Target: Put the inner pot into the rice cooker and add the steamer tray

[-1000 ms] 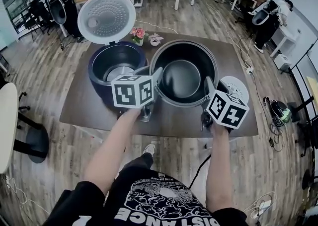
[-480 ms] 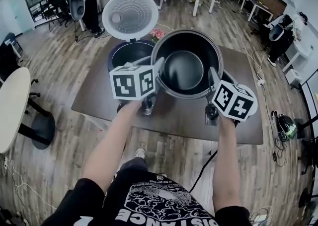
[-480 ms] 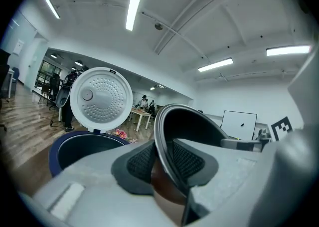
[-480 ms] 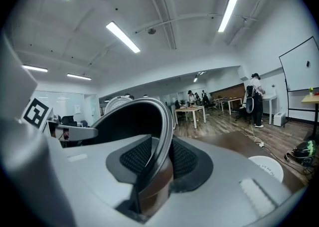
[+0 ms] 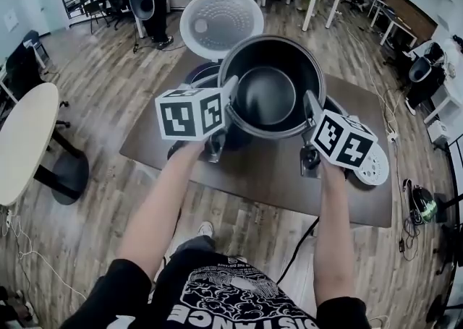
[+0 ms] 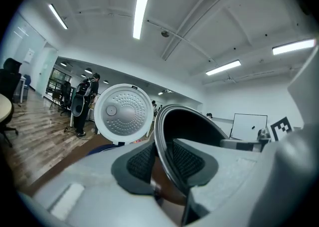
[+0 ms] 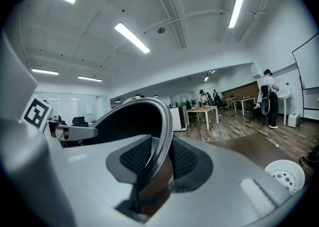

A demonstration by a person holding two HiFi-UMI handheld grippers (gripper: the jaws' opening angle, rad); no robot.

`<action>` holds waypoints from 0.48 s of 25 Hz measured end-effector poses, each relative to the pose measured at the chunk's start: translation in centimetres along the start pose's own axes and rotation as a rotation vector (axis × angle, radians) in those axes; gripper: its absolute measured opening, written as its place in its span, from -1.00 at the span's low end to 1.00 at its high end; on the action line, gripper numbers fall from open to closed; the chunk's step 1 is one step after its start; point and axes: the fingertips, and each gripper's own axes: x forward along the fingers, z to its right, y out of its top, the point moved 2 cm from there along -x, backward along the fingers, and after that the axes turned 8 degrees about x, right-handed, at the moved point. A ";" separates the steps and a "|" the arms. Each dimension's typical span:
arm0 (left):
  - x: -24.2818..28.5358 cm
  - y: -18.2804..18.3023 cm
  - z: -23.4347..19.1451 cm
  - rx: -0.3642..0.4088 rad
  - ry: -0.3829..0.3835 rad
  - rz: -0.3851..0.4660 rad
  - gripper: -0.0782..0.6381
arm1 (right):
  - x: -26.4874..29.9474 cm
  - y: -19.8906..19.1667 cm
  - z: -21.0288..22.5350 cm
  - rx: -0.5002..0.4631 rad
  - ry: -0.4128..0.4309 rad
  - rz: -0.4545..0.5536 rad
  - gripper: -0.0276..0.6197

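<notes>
The dark metal inner pot [image 5: 271,92] hangs in the air over the brown table [image 5: 260,176], held by its rim from both sides. My left gripper [image 5: 230,103] is shut on the pot's left rim [image 6: 162,146], its pads on either side of the rim wall. My right gripper [image 5: 309,112] is shut on the right rim [image 7: 162,151] the same way. The navy rice cooker [image 5: 206,74] stands behind and left of the pot, mostly hidden by it, with its white lid [image 5: 221,22] up. The white perforated steamer tray [image 5: 376,167] lies on the table at the right.
A round white table [image 5: 25,139] stands on the wooden floor at the left. Desks, chairs and people fill the back of the room. Cables and a small device [image 5: 419,203] lie on the floor to the right of the brown table.
Both grippers have lifted the inner pot off the table and carried it up and leftward, so it now overlaps the open rice cooker. The steamer tray has come into full view at the right.
</notes>
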 end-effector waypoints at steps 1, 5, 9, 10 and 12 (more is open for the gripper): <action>-0.1 0.1 -0.7 -0.002 0.007 0.002 -0.45 | 0.6 0.0 -0.6 -0.003 0.006 -0.001 -0.58; -0.5 0.9 -3.7 -0.011 0.027 0.014 -0.45 | 2.9 -0.1 -2.8 -0.005 0.028 -0.004 -0.57; -0.6 1.3 -6.9 -0.018 0.046 0.015 -0.45 | 5.6 -0.4 -5.0 -0.003 0.047 -0.016 -0.57; -0.6 1.2 -7.7 -0.020 0.052 0.013 -0.45 | 6.3 -0.5 -5.5 -0.006 0.051 -0.018 -0.57; -0.5 1.1 -9.0 -0.023 0.061 0.011 -0.45 | 7.4 -0.9 -6.1 -0.006 0.055 -0.028 -0.57</action>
